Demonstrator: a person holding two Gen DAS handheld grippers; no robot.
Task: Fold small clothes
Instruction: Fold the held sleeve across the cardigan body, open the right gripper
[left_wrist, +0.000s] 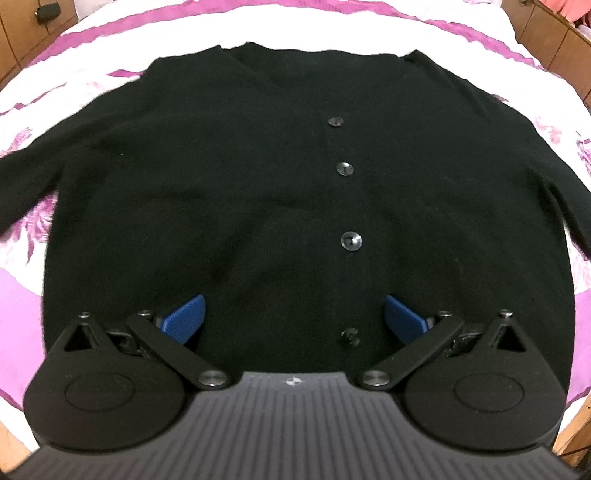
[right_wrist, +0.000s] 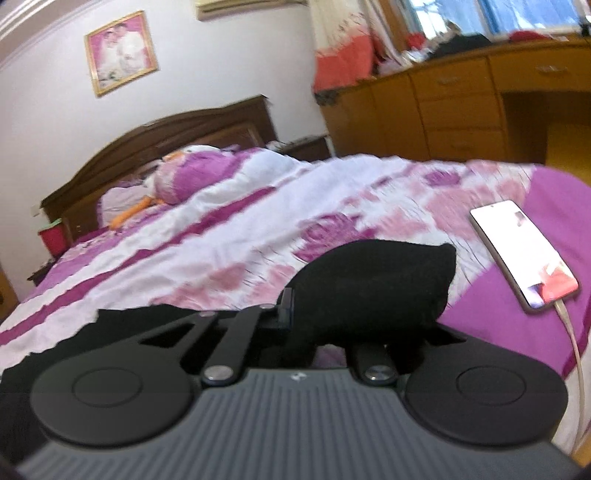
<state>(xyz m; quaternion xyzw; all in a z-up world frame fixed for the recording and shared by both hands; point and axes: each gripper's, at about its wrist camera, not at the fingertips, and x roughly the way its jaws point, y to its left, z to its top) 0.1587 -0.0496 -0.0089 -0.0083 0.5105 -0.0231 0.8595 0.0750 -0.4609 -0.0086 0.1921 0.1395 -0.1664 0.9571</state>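
Observation:
A black buttoned cardigan (left_wrist: 258, 177) lies flat, front up, on the bed, collar at the far side, sleeves spread left and right. My left gripper (left_wrist: 293, 317) hovers over its lower hem near the bottom button, blue pads wide apart and empty. In the right wrist view my right gripper (right_wrist: 343, 314) is shut on a bunched end of the cardigan's black sleeve (right_wrist: 376, 284), lifted above the bedspread. The fabric hides the right fingertips.
The bed has a pink, purple and white floral cover (left_wrist: 295, 26). A phone (right_wrist: 522, 251) with a lit screen and a charging cable lies on the cover to the right of the held sleeve. Pillows and a dark headboard (right_wrist: 166, 136) are far left; wooden drawers (right_wrist: 454, 110) beyond.

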